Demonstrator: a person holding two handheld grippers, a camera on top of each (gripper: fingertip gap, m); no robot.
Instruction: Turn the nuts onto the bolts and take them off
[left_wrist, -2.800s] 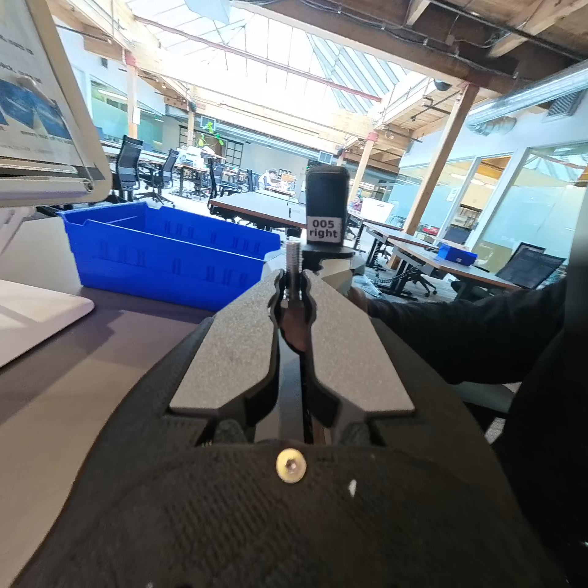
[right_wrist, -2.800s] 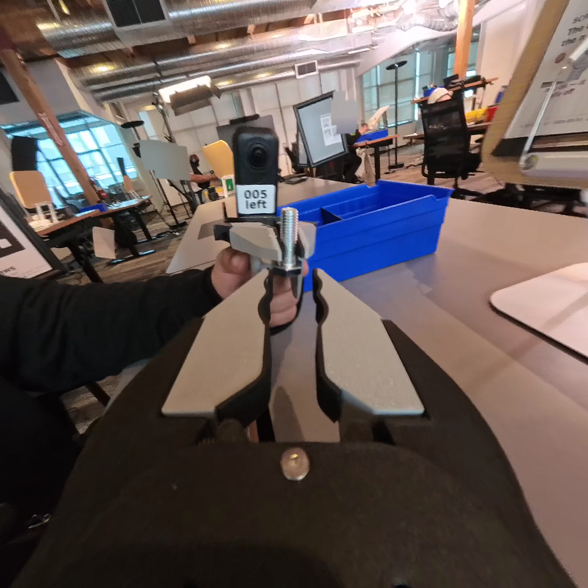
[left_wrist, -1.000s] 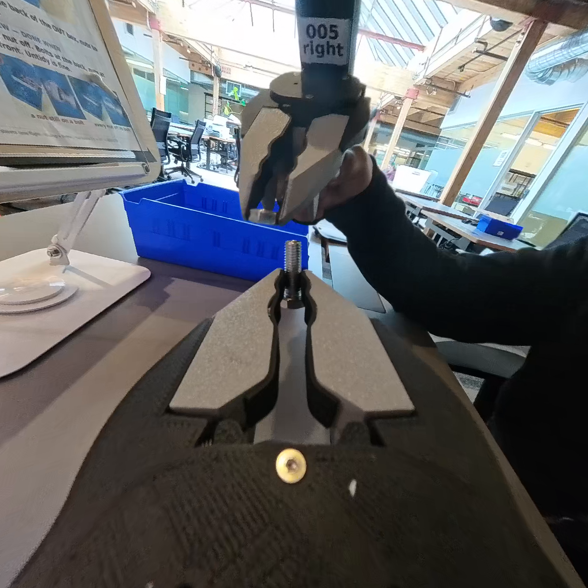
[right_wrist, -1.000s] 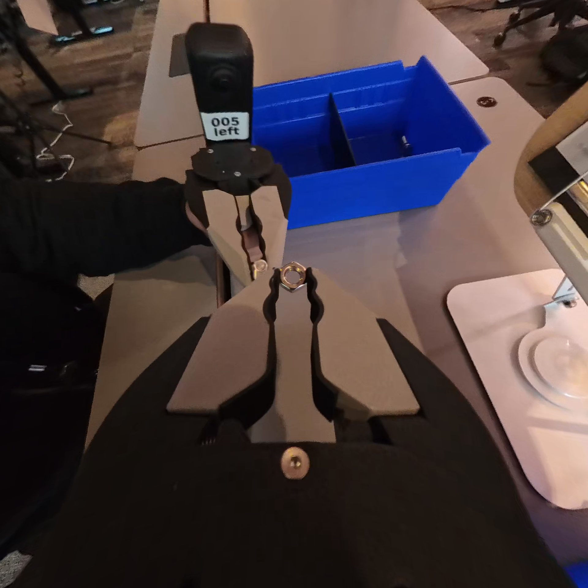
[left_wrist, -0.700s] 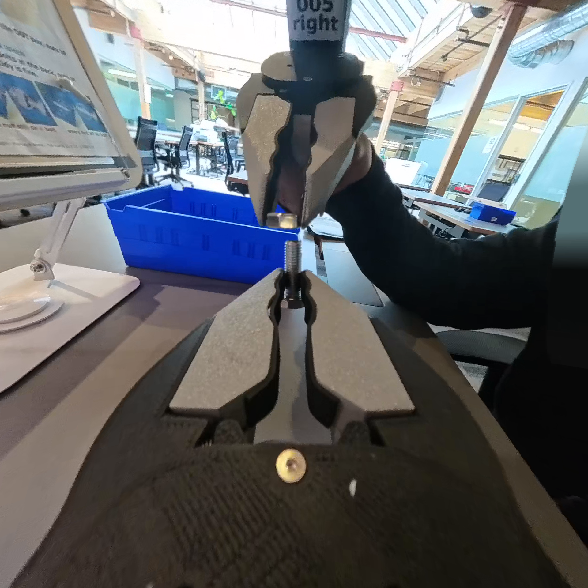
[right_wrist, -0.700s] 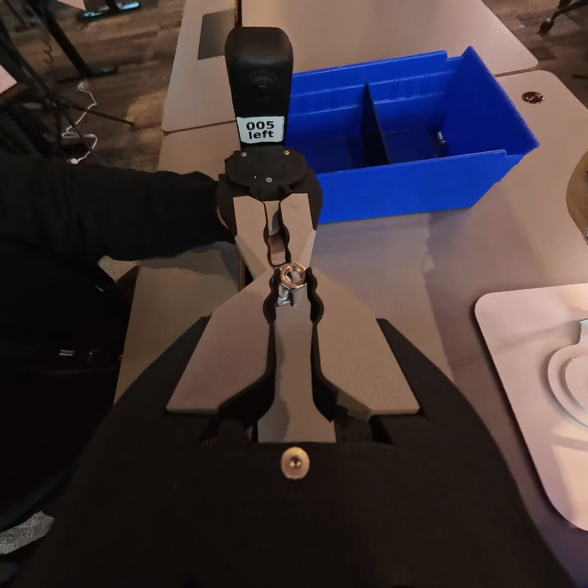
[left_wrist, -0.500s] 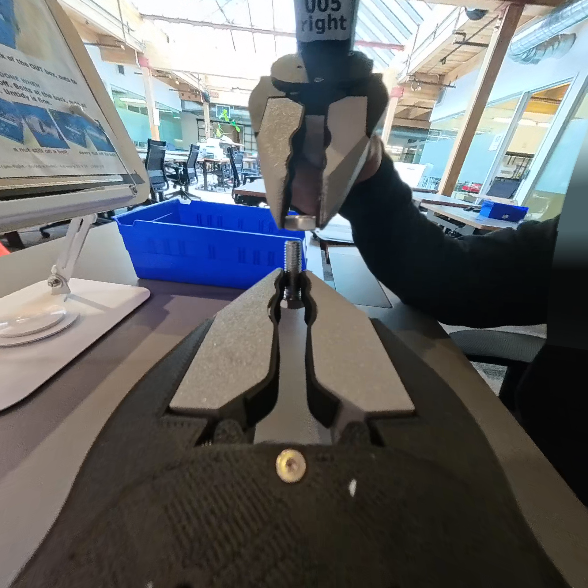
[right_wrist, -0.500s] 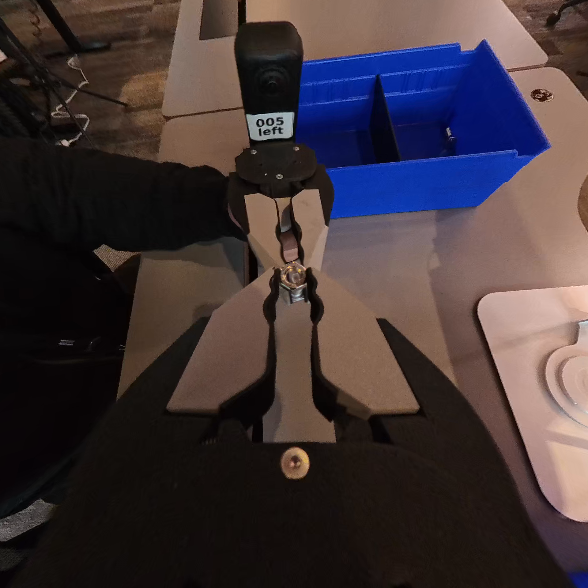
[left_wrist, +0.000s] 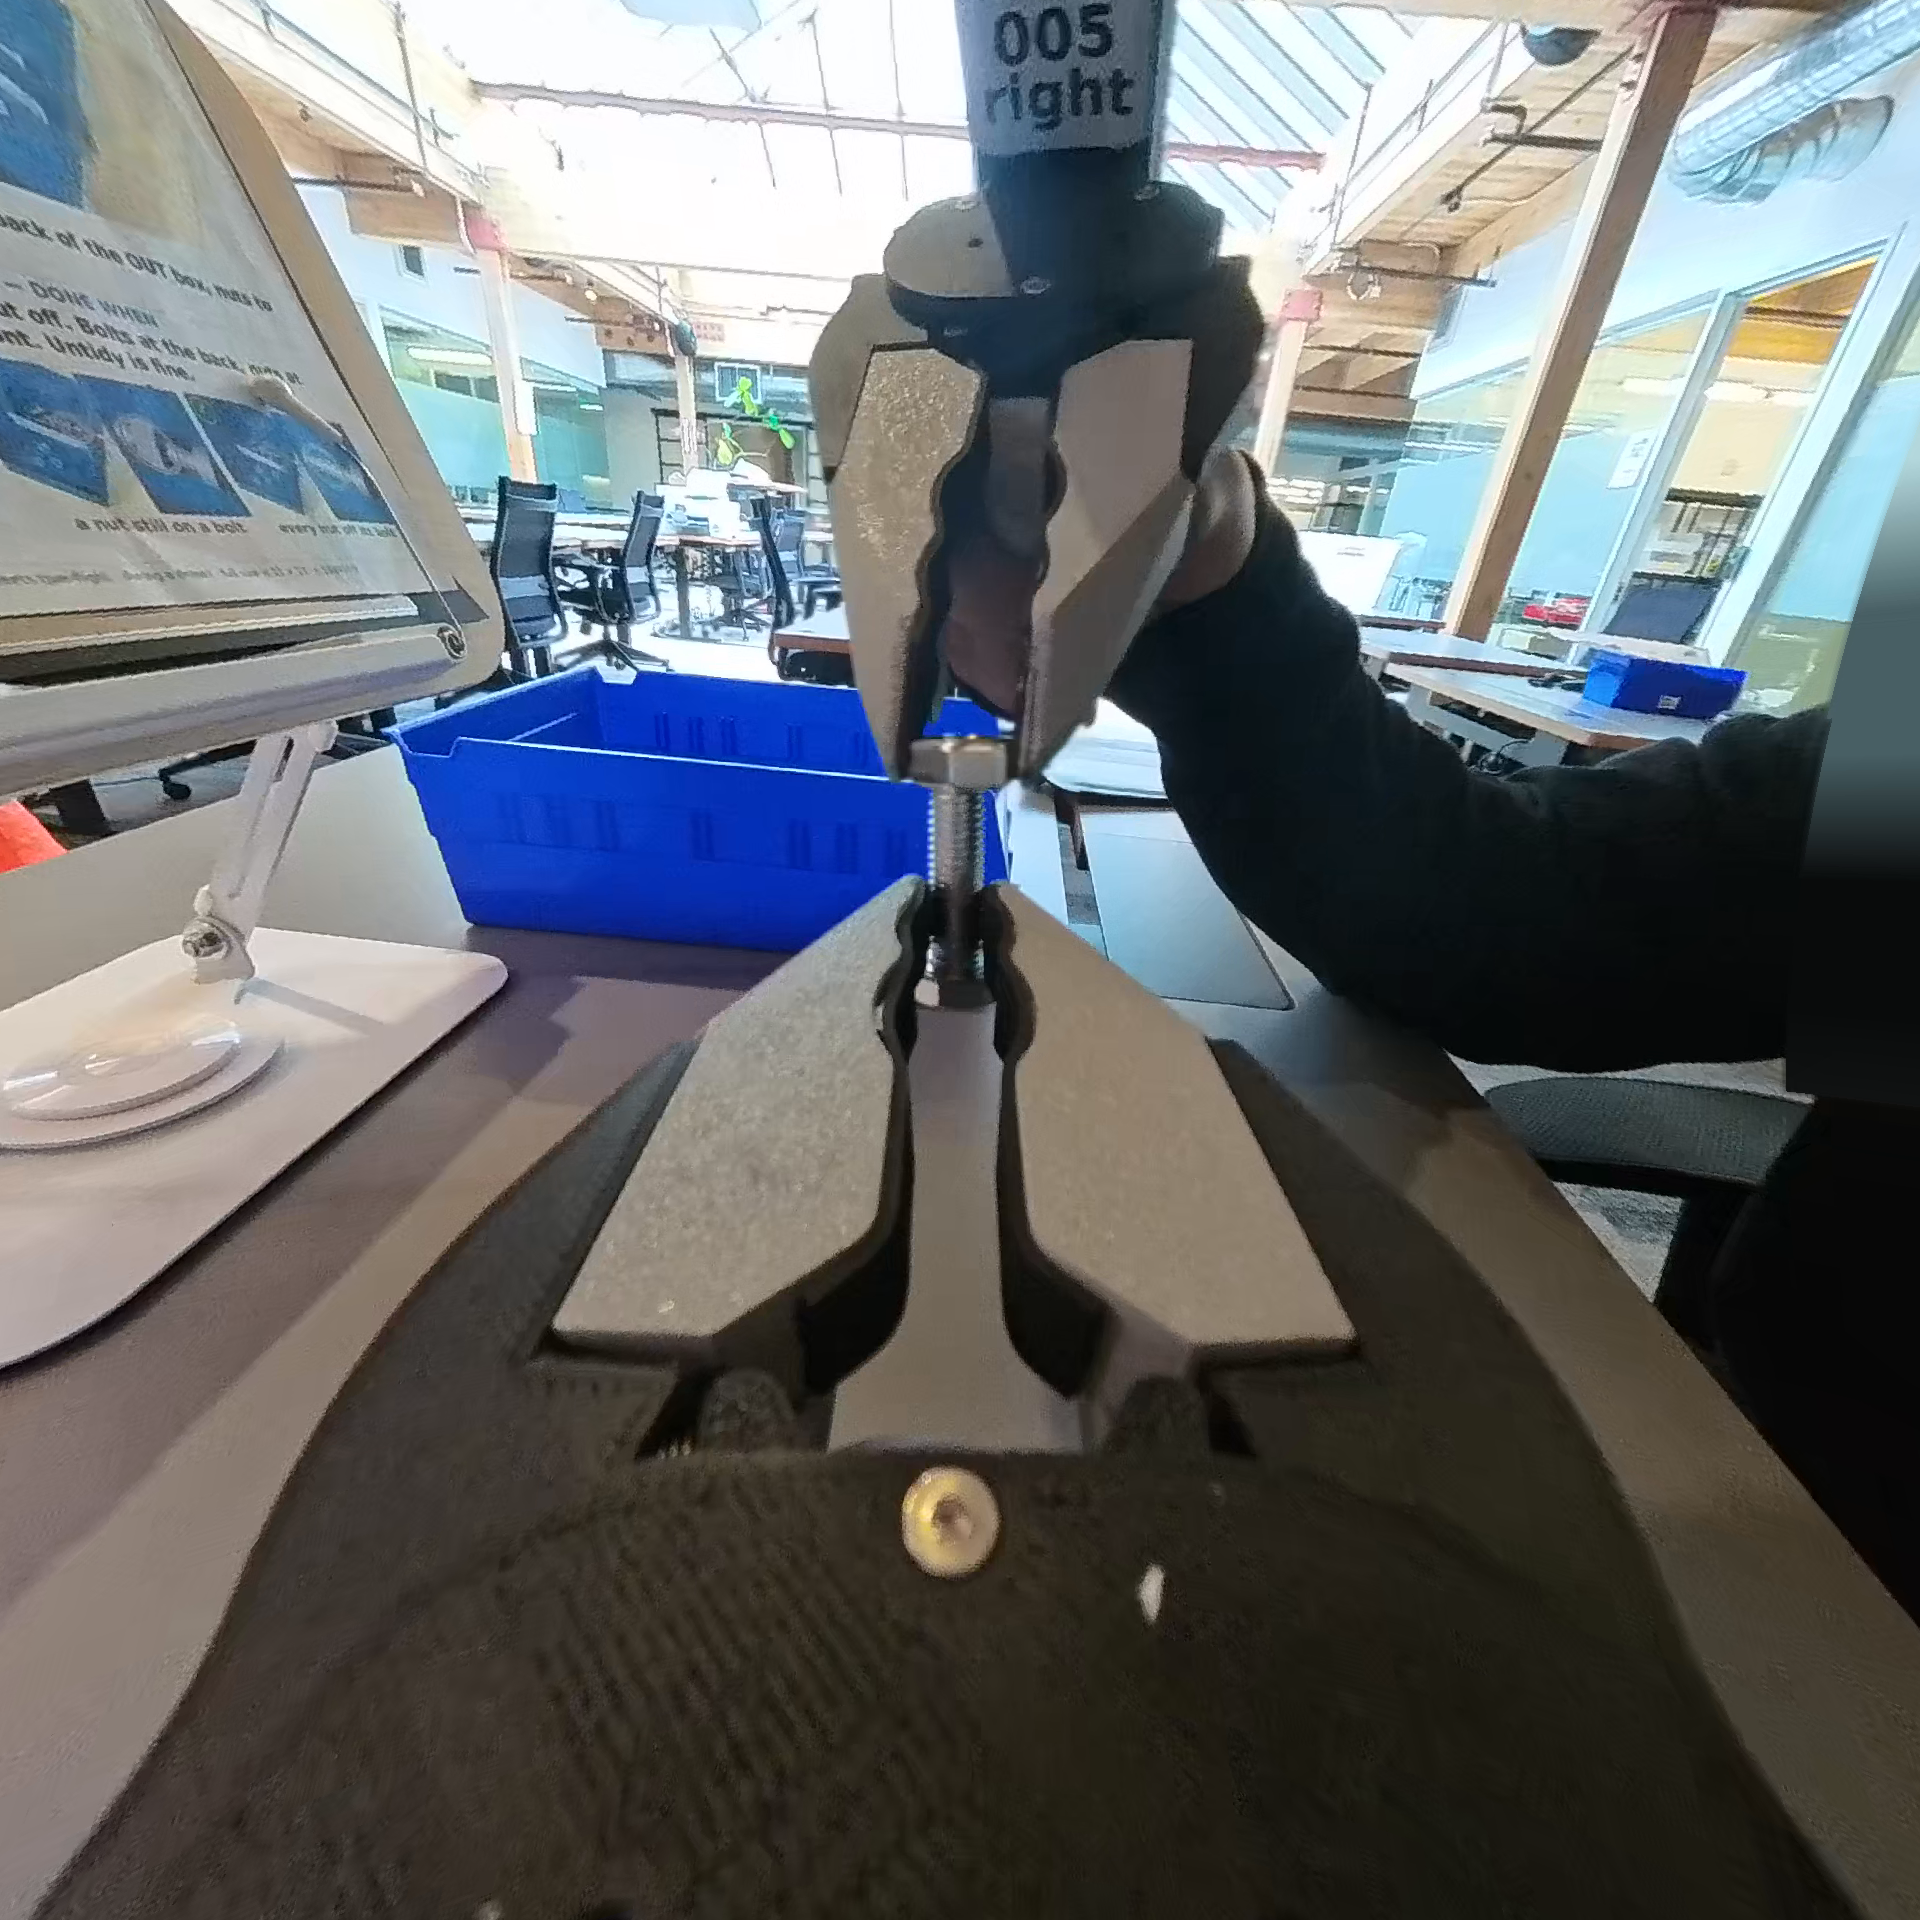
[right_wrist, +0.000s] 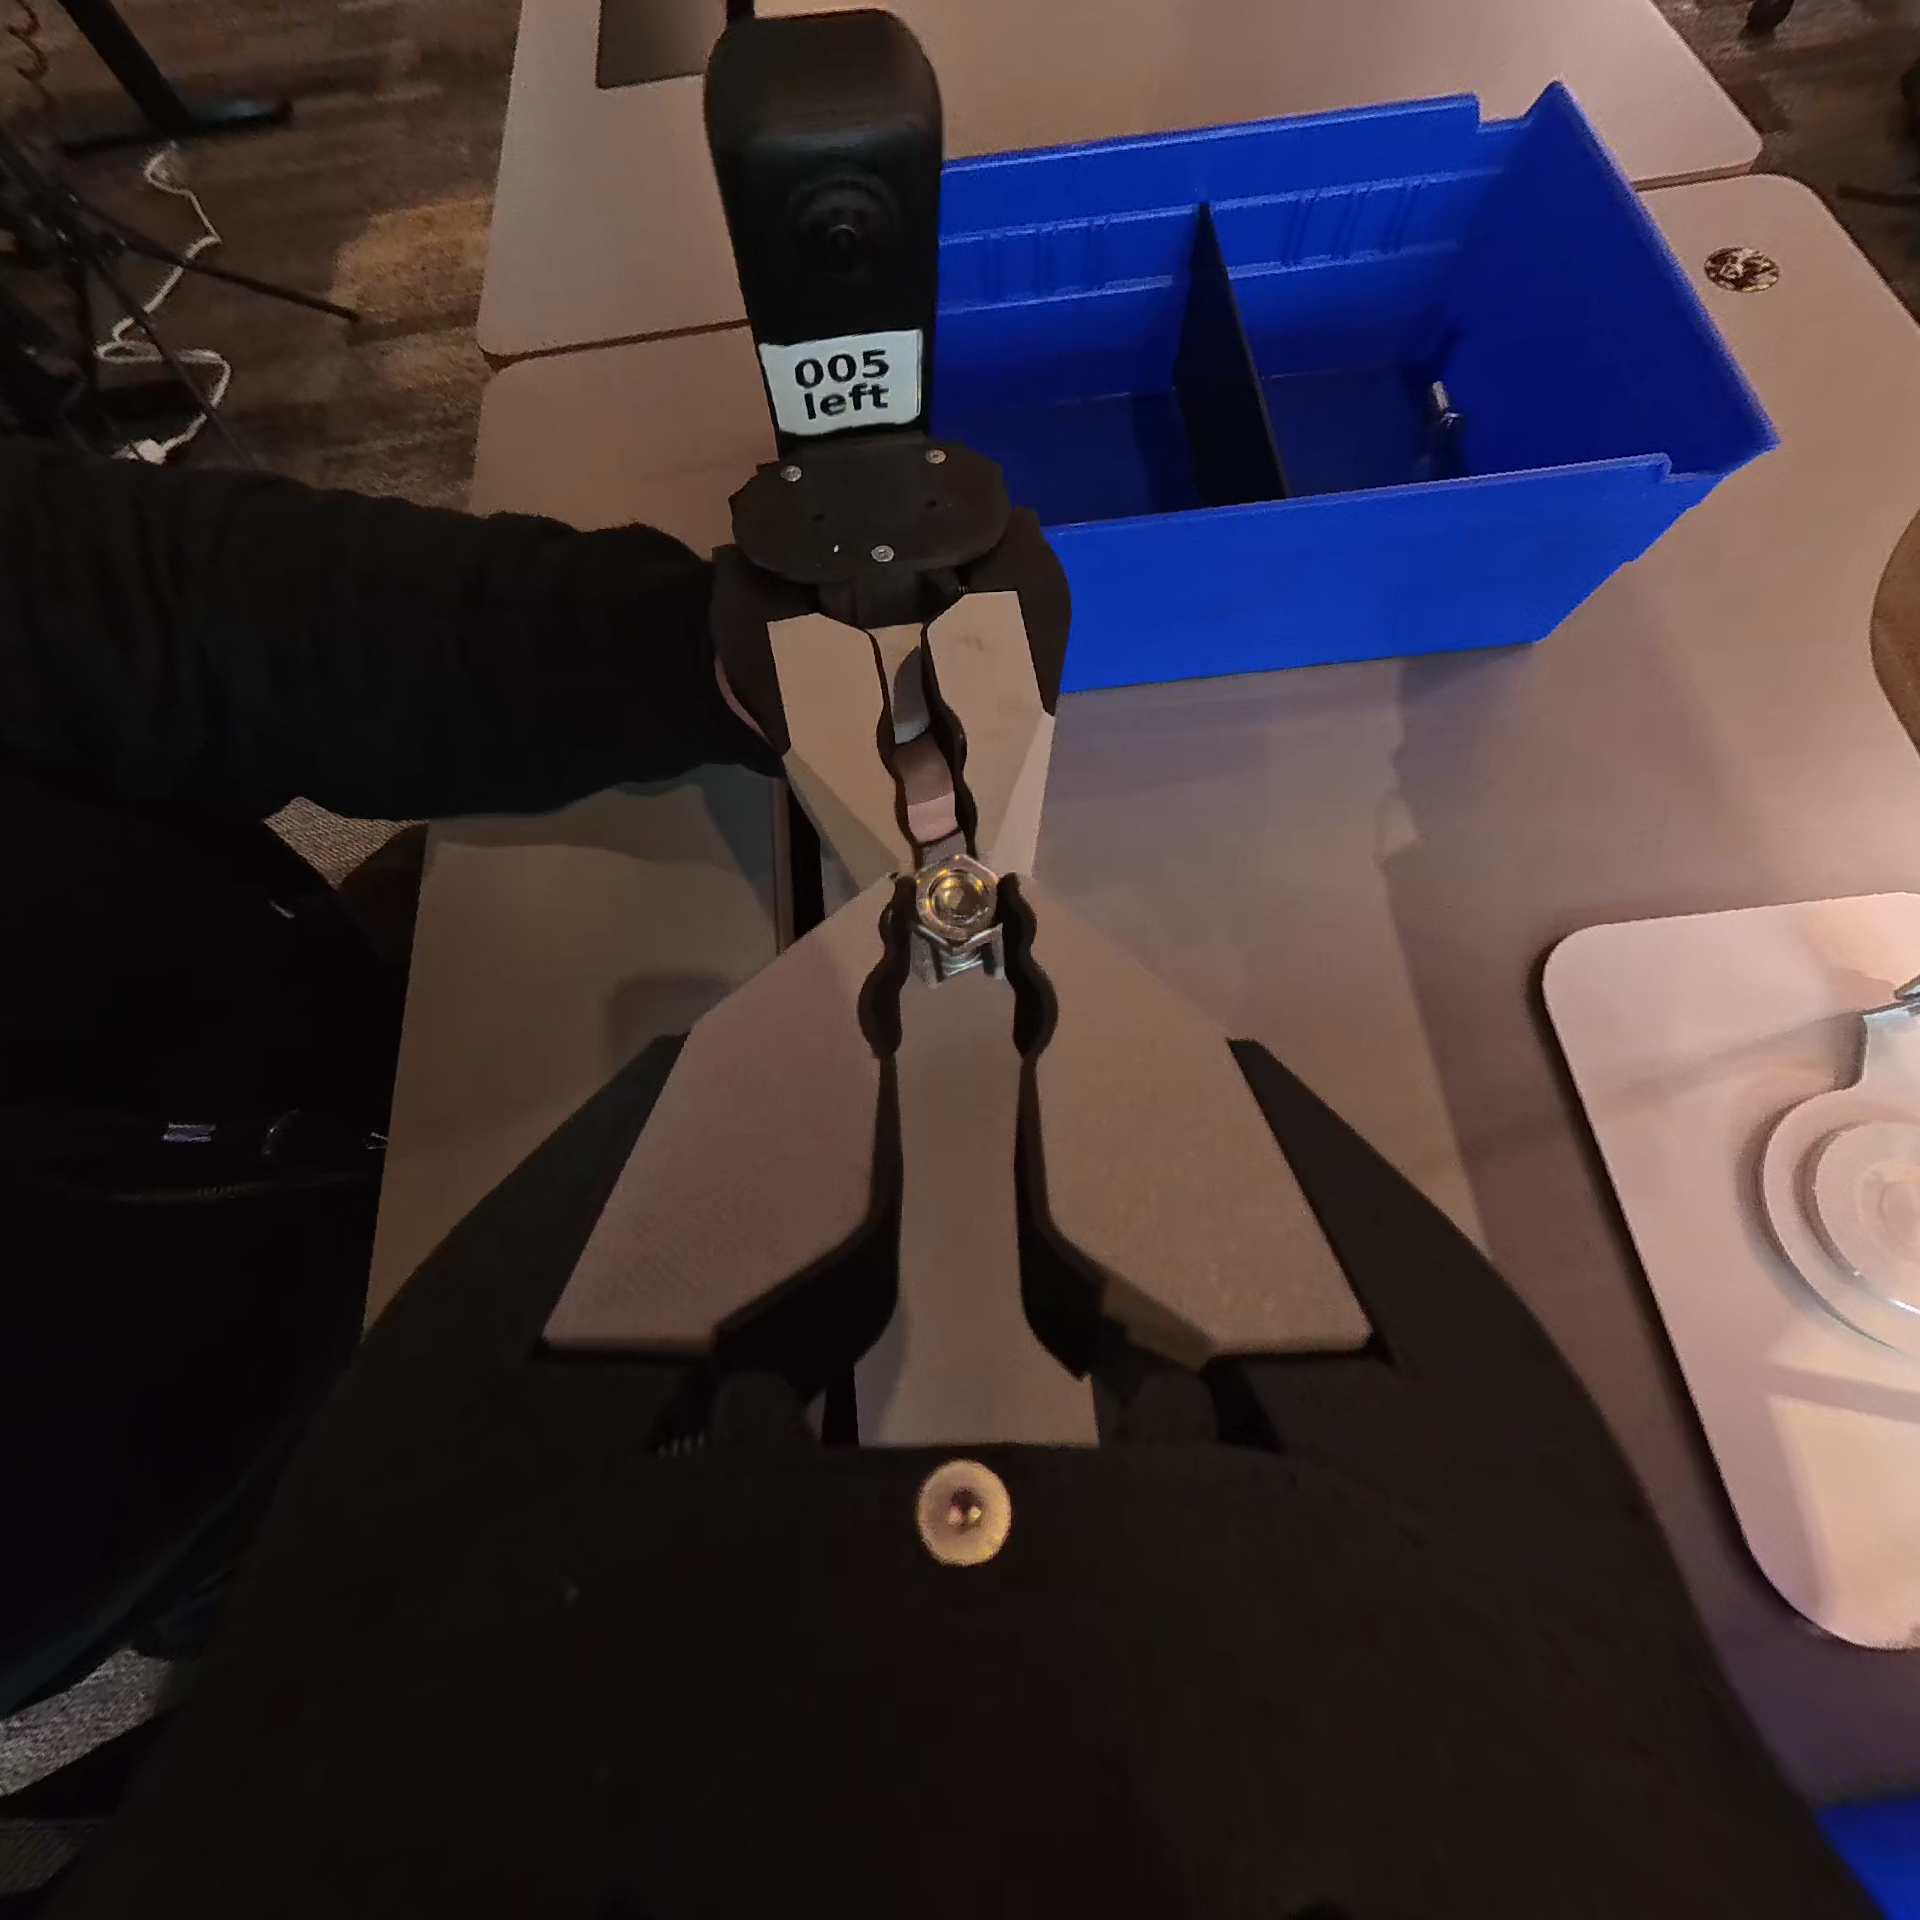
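Observation:
My left gripper (left_wrist: 956, 951) is shut on the head end of a silver bolt (left_wrist: 957, 842) that stands upright between its tips. My right gripper (left_wrist: 961, 764) comes down from above and is shut on a silver hex nut (left_wrist: 956, 765), which sits on the top of the bolt's thread. In the right wrist view my right gripper (right_wrist: 951, 914) holds the nut (right_wrist: 949, 902) with the bolt end showing in its hole. The left gripper (right_wrist: 940, 831) points up from below it. Both are held above the grey table (right_wrist: 1299, 831).
A blue divided bin (right_wrist: 1351, 582) stands at the back of the table, with a small bolt (right_wrist: 1442, 416) in its right compartment; it also shows in the left wrist view (left_wrist: 675, 821). A white stand base (left_wrist: 208, 1049) carrying an instruction sheet (left_wrist: 156, 343) is at one side. The tips of both grippers are at nearly the same place.
My right gripper took the nut, swung up above the left gripper and came down. The nut went from hovering over the bolt tip to sitting on it.

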